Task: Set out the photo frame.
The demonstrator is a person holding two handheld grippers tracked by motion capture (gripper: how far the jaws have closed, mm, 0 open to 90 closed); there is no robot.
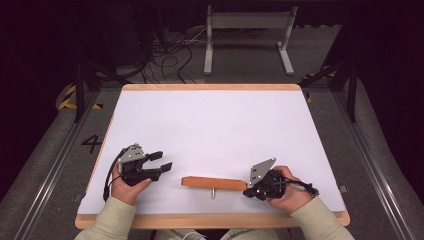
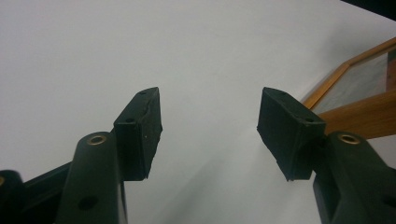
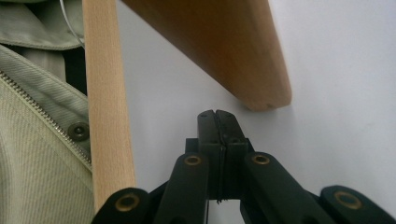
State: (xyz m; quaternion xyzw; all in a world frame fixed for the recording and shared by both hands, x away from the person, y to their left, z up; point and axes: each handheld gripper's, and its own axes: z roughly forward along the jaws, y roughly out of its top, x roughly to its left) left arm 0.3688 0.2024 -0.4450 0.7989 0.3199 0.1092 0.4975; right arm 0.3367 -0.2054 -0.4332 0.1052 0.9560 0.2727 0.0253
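High view: a wooden board (image 1: 214,183) lies flat on the white bench (image 1: 210,125), near the front edge, between the two hands, with a short peg (image 1: 213,193) sticking out of its near side toward the person. The right gripper (image 1: 248,190) sits at the board's right end, fingers at or just beside it; contact can't be judged from up here. The left gripper (image 1: 167,166) is parked off the board's left end, apart from it, fingers spread with nothing between them. Left gripper view: both fingers (image 2: 140,130) stand wide apart over bare white bench; a framed wooden piece (image 2: 362,100) shows at the right edge, apparently that same board, outside the gap and untouched. Right gripper view: the fingers (image 3: 208,135) are pressed flat together and hold nothing; the rounded end of the board (image 3: 243,56) lies just ahead of the tips and a little to one side, with a sliver of bench visible between, so no contact. The bench's wooden edge strip (image 3: 105,93) and the person's zipped jacket (image 3: 37,140) fill the left side. My read: nothing is gripped yet and the board rests flat, so the handling looks barely started. What's left is everything: the right fingers would need to open to take that end, or push it closed-tipped, and the left hand has yet to come in.
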